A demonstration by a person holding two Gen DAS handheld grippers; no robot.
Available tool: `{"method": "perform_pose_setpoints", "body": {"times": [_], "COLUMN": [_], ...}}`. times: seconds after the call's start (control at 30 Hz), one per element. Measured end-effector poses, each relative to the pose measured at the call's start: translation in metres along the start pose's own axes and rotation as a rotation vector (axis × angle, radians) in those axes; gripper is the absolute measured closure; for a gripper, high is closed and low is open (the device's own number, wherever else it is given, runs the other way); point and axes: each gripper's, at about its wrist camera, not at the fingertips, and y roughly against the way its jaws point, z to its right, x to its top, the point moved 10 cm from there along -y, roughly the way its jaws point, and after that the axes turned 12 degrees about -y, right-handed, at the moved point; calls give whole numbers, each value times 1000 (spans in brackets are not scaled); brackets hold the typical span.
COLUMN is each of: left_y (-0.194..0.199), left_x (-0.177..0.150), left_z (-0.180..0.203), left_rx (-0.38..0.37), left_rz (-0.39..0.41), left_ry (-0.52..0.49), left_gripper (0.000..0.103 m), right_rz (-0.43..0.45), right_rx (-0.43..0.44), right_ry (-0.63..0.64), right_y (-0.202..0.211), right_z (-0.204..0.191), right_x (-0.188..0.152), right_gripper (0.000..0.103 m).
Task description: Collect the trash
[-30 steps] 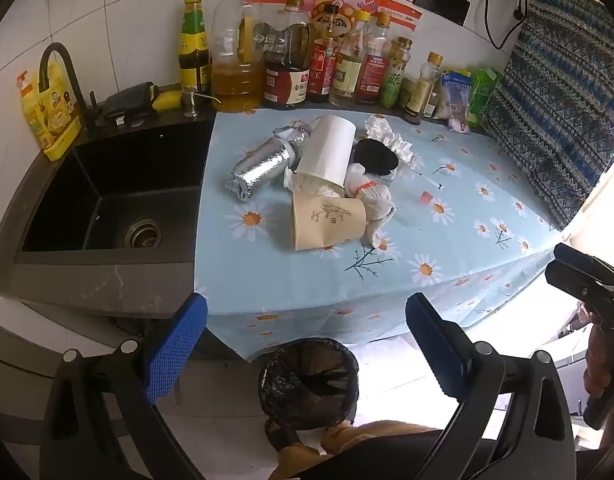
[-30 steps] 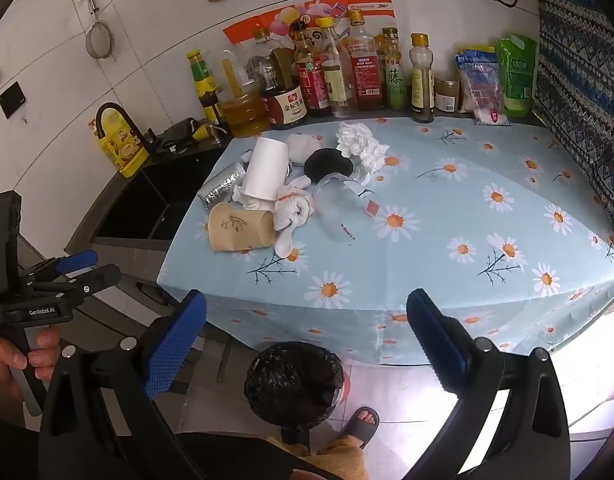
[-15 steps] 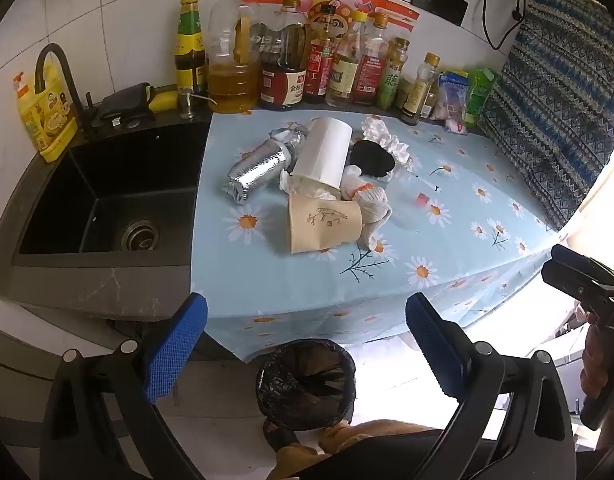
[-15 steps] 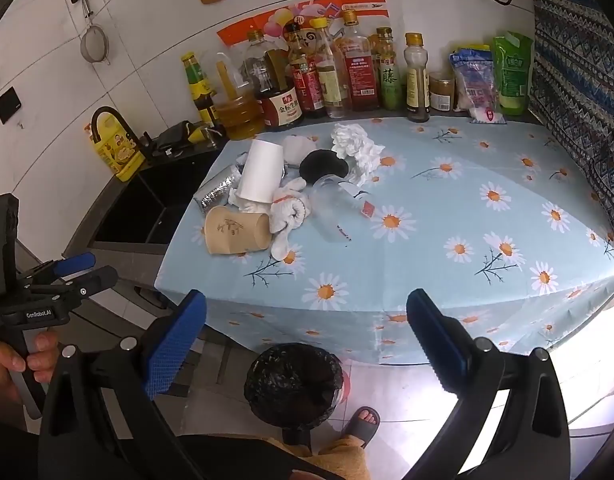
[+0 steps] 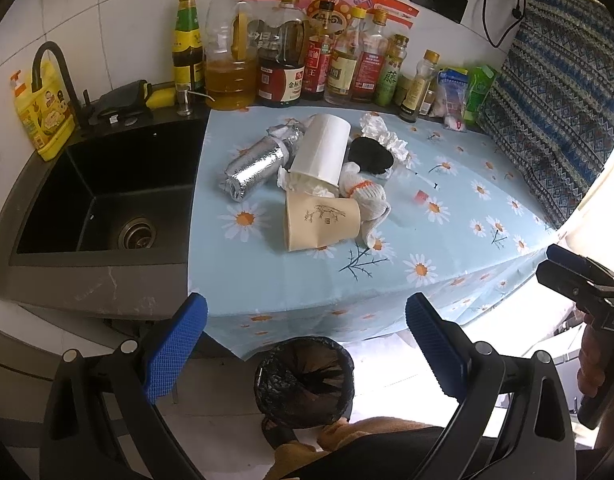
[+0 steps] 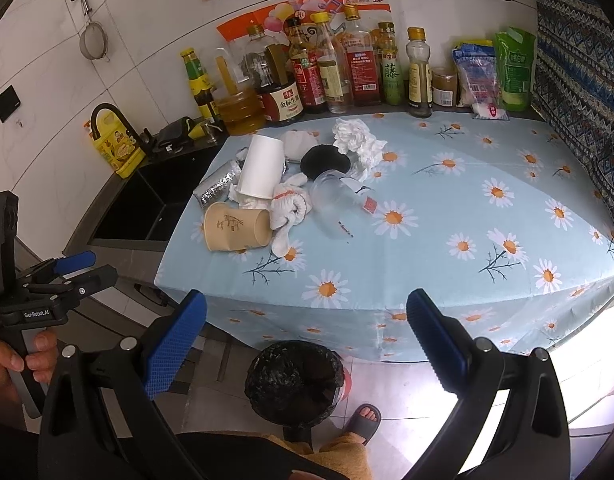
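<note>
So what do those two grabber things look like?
Each is black plastic with silver screws. The left gripper and the right gripper both have two fingers tipped with bumpy blue pads. Seen from the side, the left one has white "GenRobot.AI" lettering. No cables show.

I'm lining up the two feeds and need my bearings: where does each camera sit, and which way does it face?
Left wrist: on the left gripper, held before the counter, facing the sink and trash pile; right gripper at right edge.
Right wrist: on the right gripper, further right, facing the tablecloth; a hand holds the left gripper.
Shared: brown paper cup, trash bin, bottles.
</note>
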Motion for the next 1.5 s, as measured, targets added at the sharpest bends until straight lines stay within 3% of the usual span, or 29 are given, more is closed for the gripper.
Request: {"method": "perform_pose_setpoints", "body": {"times": [1.5], "left_y": [-2], "left_x": [7], "left_z": [0], "left_rx": [-18], "left_rz": [-10], "left_ry": [-38], "left_gripper": [6], "right_rz": [-9], "right_rx": [-6], "right_ry": [28], "right_y": [-7], "right_z": [-8], "right_x": [3], "right_gripper": [4]}}
